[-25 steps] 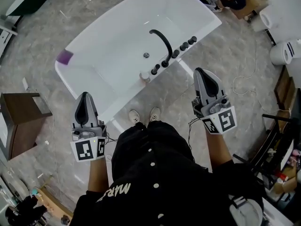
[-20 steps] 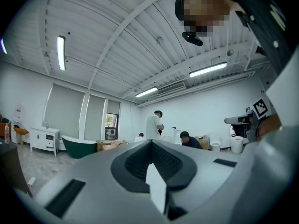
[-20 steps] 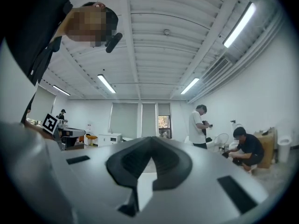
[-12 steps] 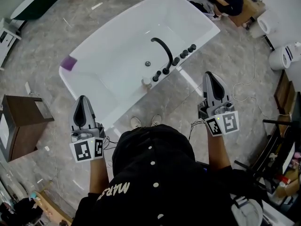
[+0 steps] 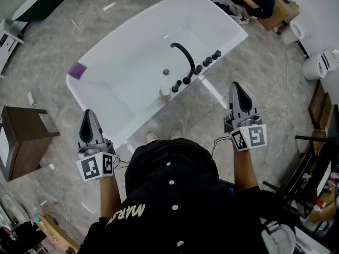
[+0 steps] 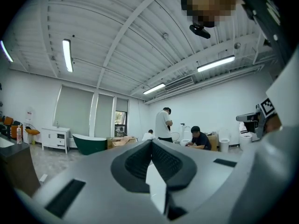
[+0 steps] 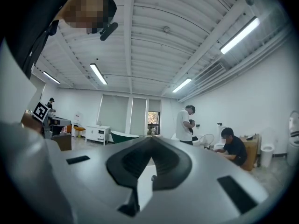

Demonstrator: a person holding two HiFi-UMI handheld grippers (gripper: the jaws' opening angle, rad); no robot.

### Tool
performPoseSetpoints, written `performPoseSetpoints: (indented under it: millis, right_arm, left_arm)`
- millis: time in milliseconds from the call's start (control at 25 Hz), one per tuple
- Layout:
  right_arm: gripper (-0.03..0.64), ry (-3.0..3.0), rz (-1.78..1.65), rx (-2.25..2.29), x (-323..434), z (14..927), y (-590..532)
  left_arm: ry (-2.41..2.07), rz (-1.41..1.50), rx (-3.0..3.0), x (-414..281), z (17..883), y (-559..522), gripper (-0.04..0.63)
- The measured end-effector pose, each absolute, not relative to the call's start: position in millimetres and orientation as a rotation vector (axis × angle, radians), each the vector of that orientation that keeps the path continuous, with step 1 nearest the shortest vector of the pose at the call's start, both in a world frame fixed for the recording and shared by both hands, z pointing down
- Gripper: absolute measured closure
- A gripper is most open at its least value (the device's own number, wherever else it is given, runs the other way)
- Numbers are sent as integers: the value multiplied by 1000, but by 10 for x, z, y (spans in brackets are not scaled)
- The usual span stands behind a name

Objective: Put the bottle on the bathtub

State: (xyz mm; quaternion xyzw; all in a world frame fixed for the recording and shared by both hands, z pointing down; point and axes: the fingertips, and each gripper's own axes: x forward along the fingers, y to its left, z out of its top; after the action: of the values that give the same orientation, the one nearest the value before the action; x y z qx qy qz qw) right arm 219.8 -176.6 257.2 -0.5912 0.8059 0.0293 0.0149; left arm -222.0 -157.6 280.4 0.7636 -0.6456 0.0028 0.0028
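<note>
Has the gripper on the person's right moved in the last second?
Yes. The right gripper has drifted rightward, farther from the black tap on the bathtub.

Grey marbled floor (image 5: 42, 52). White bathtub (image 5: 127, 83) standing ahead, between left tool (image 5: 87, 114) and right tool (image 5: 238, 85); brown cabinet (image 5: 21, 136) left of left tool.

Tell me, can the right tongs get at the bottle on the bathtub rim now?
Probably yes. The bottle stands on the bathtub rim beside the black taps, with nothing between it and the right tongs. They are shut, so they must open first.
</note>
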Motion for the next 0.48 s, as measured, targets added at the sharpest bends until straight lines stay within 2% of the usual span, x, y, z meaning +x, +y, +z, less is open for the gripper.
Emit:
performPoseSetpoints:
  millis: [480]
  right_arm:
    - [615, 2558, 81, -1855, 2114, 2715, -1868]
  left_arm:
    - [-1998, 34, 2401, -2164, 2891, -1687, 584]
